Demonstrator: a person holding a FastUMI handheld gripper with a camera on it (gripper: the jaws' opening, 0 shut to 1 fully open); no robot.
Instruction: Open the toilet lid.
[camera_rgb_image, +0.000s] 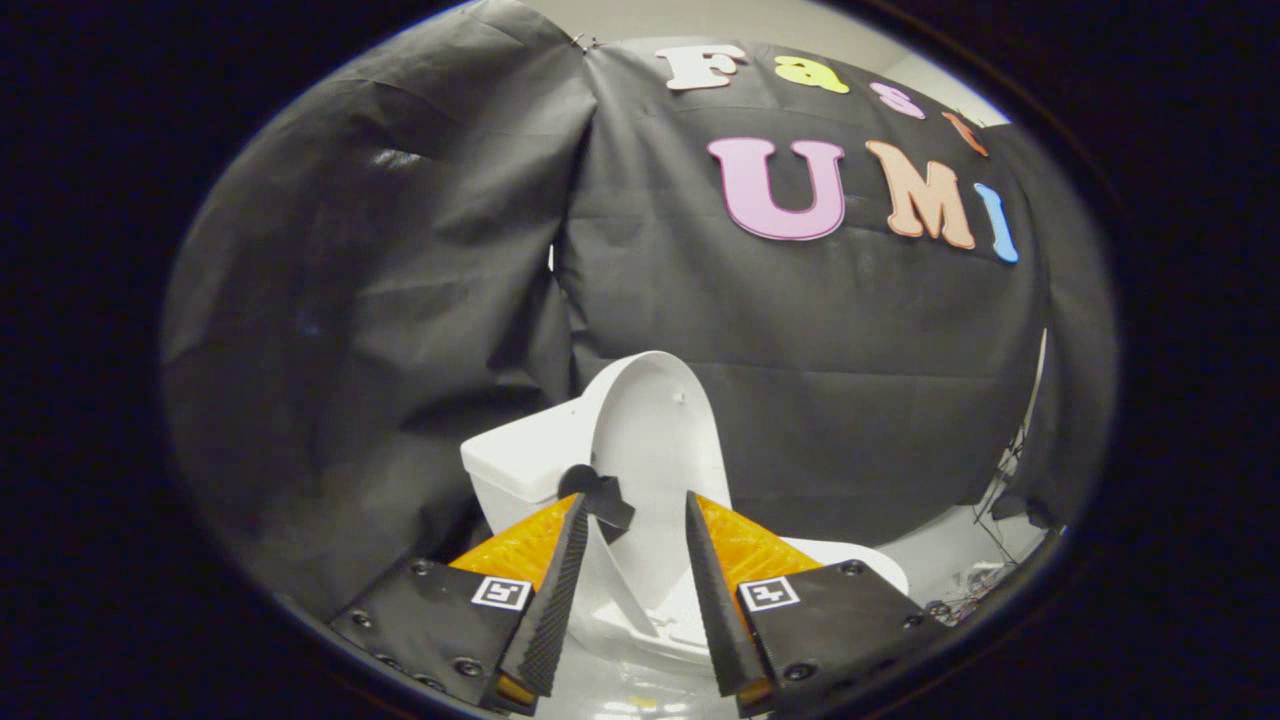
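Observation:
A white toilet stands just ahead of my fingers against the black cloth wall. Its lid is raised, standing nearly upright and leaning toward the tank. The seat and bowl rim show low down behind my right finger. A black tab sticks out at the lid's edge, right at the tip of my left finger. My gripper is open, its orange-and-black fingers apart with the lid's lower part seen between them; nothing is pressed between them.
Black cloth walls close in behind and to the left of the toilet. Pale floor shows to the right of the bowl, with some thin cables at the foot of the right wall.

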